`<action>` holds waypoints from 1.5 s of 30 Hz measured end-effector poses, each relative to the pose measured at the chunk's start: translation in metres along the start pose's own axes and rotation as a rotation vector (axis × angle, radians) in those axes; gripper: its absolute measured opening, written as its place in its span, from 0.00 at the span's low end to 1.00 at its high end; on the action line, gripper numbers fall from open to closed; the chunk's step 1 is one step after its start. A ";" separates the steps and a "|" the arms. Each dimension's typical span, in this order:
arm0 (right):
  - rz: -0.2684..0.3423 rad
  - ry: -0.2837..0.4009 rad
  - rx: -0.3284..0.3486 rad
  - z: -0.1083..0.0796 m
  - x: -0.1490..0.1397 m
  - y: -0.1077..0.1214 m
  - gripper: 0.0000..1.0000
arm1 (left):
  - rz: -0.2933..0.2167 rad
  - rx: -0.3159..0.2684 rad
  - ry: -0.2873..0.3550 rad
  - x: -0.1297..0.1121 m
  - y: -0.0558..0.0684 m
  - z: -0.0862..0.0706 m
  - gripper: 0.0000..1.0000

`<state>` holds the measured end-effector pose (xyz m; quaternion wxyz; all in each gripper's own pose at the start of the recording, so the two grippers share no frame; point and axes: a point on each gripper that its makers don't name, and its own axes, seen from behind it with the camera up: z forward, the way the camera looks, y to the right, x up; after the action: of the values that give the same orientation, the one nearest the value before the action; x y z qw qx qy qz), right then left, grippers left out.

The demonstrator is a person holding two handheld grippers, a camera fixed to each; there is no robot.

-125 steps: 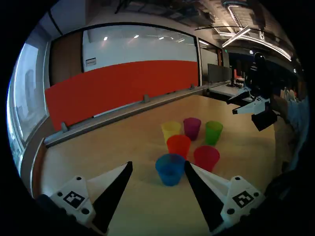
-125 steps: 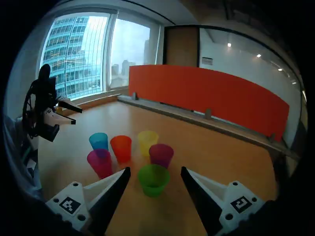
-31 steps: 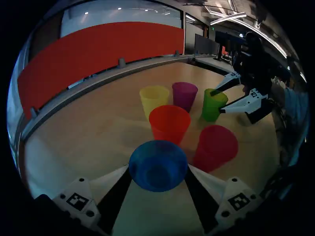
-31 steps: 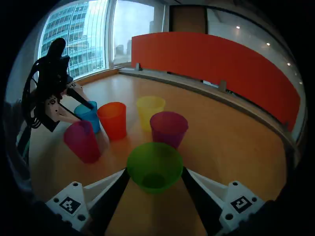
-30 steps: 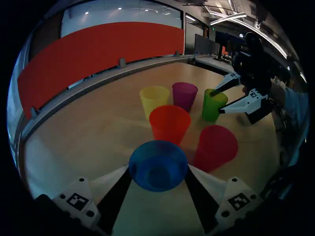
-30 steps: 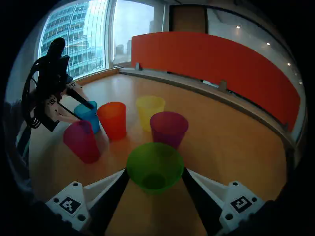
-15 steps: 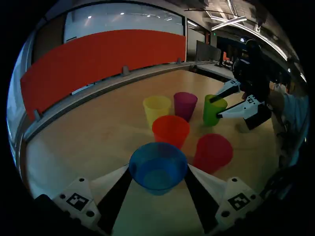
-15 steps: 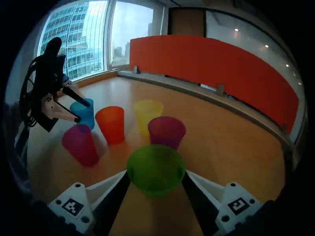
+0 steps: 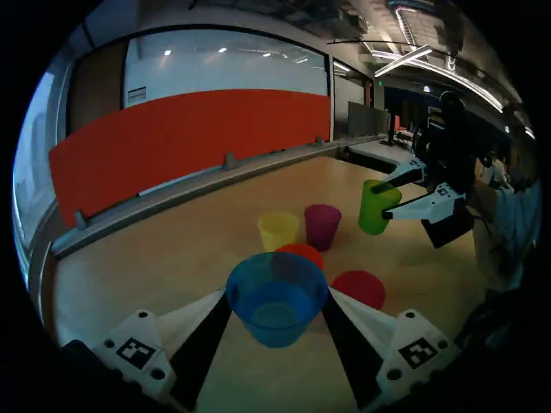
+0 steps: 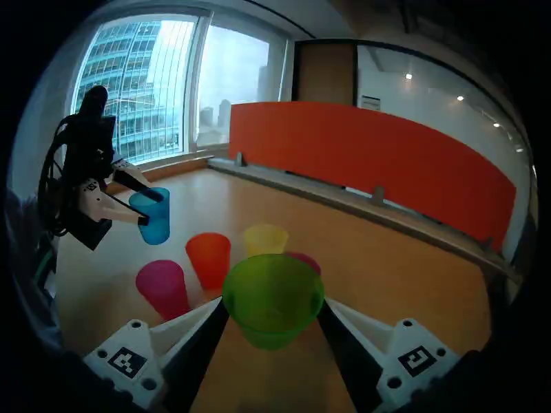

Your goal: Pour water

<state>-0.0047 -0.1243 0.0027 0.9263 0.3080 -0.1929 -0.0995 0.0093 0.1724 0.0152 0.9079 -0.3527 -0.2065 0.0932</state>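
Note:
In the left gripper view my left gripper [image 9: 277, 310] is shut on a blue cup [image 9: 277, 297], held upright above the table with a little water in its bottom. The right gripper view has my right gripper [image 10: 273, 310] shut on a green cup [image 10: 273, 297], also lifted and upright. Each gripper appears in the other's view: the right gripper [image 9: 392, 199] with the green cup [image 9: 377, 206] at the right, the left gripper [image 10: 141, 203] with the blue cup [image 10: 154, 217] at the left. The two held cups are well apart.
On the wooden table [image 9: 172, 241] stand a yellow cup [image 9: 278, 230], a purple cup [image 9: 322, 226], an orange cup [image 9: 297, 252] and a pink-red cup [image 9: 358, 288]. An orange partition [image 9: 193, 144] borders the table's far edge. A person's sleeve [image 9: 513, 220] is at the right.
Both grippers have risen, lifting the blue cup and the green cup off the table. The other cups have stayed in place and now appear lower and smaller.

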 end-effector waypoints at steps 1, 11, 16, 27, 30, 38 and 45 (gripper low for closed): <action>0.000 0.011 0.001 -0.001 0.004 -0.001 0.91 | 0.000 0.004 0.010 0.003 -0.001 -0.002 0.86; -0.001 0.128 -0.013 -0.010 0.044 -0.007 0.91 | 0.001 0.047 0.105 0.037 -0.009 -0.024 0.87; 0.002 0.180 -0.018 -0.014 0.062 -0.009 0.91 | 0.004 0.056 0.139 0.049 -0.009 -0.032 0.86; 0.005 0.271 -0.009 -0.022 0.095 -0.017 0.92 | 0.013 0.085 0.218 0.074 -0.010 -0.045 0.87; 0.001 0.289 -0.013 -0.025 0.102 -0.018 0.92 | 0.011 0.080 0.236 0.080 -0.007 -0.048 0.87; 0.000 0.306 -0.012 -0.028 0.109 -0.018 0.92 | 0.009 0.075 0.270 0.093 -0.003 -0.051 0.87; -0.007 0.304 -0.004 -0.028 0.110 -0.021 0.91 | 0.016 0.074 0.298 0.102 -0.002 -0.053 0.87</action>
<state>0.1057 -0.1590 0.0017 0.9451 0.3182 -0.0489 -0.0554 0.1239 0.1709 0.0130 0.9402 -0.3304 -0.0631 0.0546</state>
